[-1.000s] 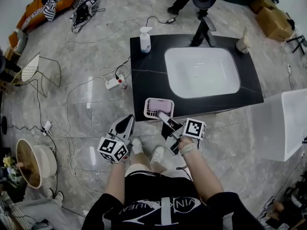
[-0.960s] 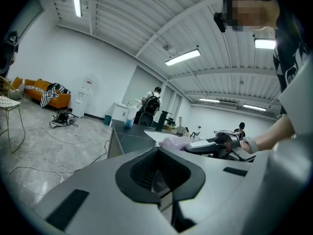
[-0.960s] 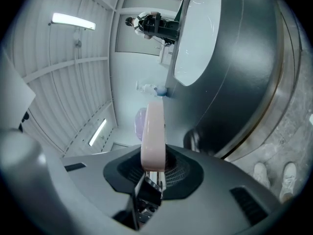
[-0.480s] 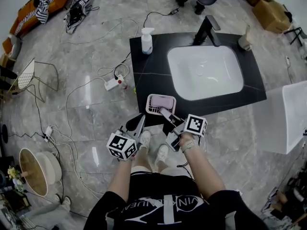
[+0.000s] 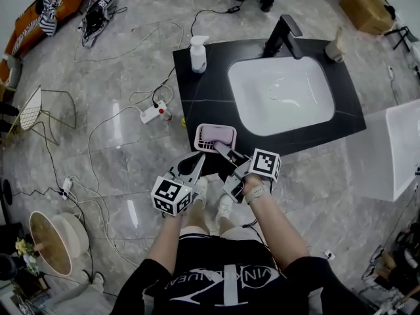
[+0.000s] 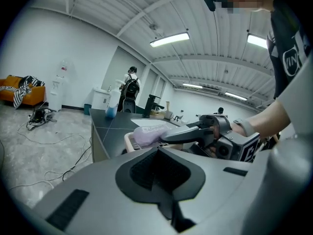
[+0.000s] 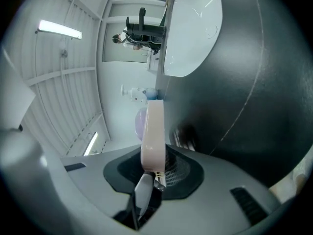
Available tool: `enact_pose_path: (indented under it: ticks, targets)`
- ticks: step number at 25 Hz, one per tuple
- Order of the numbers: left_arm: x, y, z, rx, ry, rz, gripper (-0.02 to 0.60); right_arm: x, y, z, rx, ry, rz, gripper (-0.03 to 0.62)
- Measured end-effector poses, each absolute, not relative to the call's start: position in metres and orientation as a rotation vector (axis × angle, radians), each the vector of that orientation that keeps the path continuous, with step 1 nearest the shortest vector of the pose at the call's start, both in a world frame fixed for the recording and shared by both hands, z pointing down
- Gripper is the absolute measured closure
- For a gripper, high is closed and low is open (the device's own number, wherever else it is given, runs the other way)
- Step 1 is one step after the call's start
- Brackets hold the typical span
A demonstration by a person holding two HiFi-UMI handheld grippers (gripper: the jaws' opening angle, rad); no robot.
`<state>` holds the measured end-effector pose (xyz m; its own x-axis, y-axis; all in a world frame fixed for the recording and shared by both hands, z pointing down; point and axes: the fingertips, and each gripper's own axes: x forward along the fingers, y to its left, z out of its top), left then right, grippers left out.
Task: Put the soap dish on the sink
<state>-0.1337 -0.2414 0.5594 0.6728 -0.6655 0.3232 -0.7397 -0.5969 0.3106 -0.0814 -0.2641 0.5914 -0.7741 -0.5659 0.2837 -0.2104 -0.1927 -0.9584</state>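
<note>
right gripper (image 5: 220, 149): clamped on soap dish (image 5: 199, 139) rim | dish: holds soap (image 5: 217, 134), over counter (image 5: 203, 100) front edge | left gripper (image 5: 196, 165): closed, empty

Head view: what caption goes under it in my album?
Right gripper holds the pink soap dish at the black counter's near edge; left gripper hangs shut alongside.

Soap (image 6: 146, 135) reads "Safeguard" (shirt print (image 5: 223, 284) unreadable).
</note>
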Motion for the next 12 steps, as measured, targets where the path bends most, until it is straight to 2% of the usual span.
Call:
enact_pose_path:
  ticks: [12]
  targets:
    - [-0.114, -0.243, 0.568, 2.485, -0.984, 0.335, 0.568, -0.089, -0.269, 0.601, -0.887, 1.754, -2.109, 0.505]
